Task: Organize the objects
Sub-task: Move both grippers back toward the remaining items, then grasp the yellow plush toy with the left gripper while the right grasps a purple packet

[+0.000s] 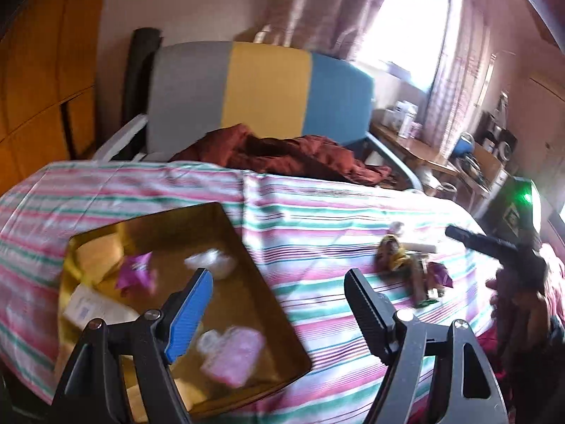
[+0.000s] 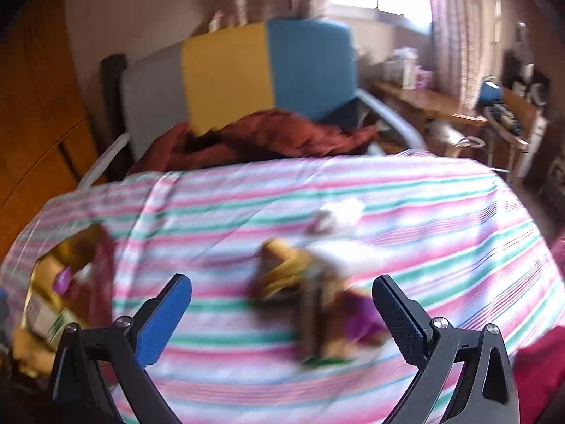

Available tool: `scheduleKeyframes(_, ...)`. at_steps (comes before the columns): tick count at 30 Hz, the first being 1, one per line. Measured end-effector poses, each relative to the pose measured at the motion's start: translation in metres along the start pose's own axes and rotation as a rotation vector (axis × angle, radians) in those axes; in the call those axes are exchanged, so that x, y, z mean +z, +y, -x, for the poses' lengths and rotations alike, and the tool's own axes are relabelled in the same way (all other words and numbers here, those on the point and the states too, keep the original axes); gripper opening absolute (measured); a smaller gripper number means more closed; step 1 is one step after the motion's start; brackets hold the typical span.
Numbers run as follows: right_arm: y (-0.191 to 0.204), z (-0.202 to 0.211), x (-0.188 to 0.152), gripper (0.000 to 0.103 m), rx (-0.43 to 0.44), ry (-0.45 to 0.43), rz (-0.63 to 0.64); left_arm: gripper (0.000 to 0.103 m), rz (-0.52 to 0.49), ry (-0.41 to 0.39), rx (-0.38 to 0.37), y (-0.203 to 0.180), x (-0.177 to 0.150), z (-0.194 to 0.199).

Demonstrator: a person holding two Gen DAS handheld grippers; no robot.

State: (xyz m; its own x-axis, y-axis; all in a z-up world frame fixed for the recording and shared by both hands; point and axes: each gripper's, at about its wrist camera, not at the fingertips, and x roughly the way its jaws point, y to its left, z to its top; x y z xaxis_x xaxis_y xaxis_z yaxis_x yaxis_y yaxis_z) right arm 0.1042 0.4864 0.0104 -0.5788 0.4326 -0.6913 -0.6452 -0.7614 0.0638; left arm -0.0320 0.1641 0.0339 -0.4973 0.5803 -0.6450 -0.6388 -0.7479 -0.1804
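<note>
A bed covered by a pink, green and white striped bedspread fills both views, with a crumpled rust-red cloth heaped at its far edge against a cushion banded grey, yellow and blue. Behind that hang pinkish curtains beside a bright window, a wooden wardrobe stands at the left, and a cluttered wooden side table sits at the right. A gold-coloured box lies open on the bedspread at the left; inside it are a purple wrapper, a white crumpled piece, a pink-and-white packet and a white printed carton. Well apart from the box, to the right, a small pile of wrappers in yellow, brown, purple and green rests on the stripes, with a white scrap just beyond it. The left gripper hangs over the near right corner of the box with its jaws spread wide, holding nothing. The right gripper is likewise spread wide and empty, the blurred wrapper pile lying between its fingers in the right wrist view; whether it touches them cannot be told. Print on the carton and wrappers is too blurred to read.
</note>
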Motion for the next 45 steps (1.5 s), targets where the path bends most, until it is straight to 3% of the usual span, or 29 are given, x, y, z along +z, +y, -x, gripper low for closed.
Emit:
scheduleKeyframes(5, -0.046, -0.021, 0.004, 0.103, -0.04, -0.024, -0.107, 0.078, -0.063, 0.051, -0.057, -0.037, 0.009, -0.026)
scheduleKeyframes(9, -0.075, -0.036, -0.005, 0.103, -0.026, 0.029, -0.239, 0.078, -0.112, 0.097, -0.097, -0.064, 0.015, -0.054)
scheduleKeyframes(11, -0.087, -0.034, -0.004, 0.103, -0.006, 0.011, -0.291, 0.078, -0.117, 0.142, -0.129, -0.077, 0.017, -0.073)
scheduleKeyframes(17, -0.116, -0.043, -0.01, 0.103, 0.014, 0.047, -0.449, 0.077, -0.061, 0.277, -0.157, -0.104, 0.014, -0.137)
scheduleKeyframes(24, -0.114, -0.049, -0.011, 0.103, 0.039, 0.077, -0.439, 0.074, -0.016, 0.364, -0.204, -0.133, 0.013, -0.201)
scheduleKeyframes(34, -0.12, -0.051, -0.013, 0.103, 0.065, 0.077, -0.473, 0.074, 0.081, 0.368, -0.259, -0.163, 0.024, -0.258)
scheduleKeyframes(40, -0.126, -0.052, -0.013, 0.103, 0.064, 0.079, -0.497, 0.068, 0.025, 0.412, -0.205, -0.177, 0.012, -0.296)
scheduleKeyframes(42, -0.127, -0.053, -0.013, 0.103, 0.063, 0.082, -0.502, 0.068, -0.043, 0.34, -0.214, -0.18, 0.006, -0.293)
scheduleKeyframes(45, -0.127, -0.055, -0.013, 0.103, 0.061, 0.087, -0.501, 0.068, -0.112, 0.318, -0.202, -0.185, 0.001, -0.291)
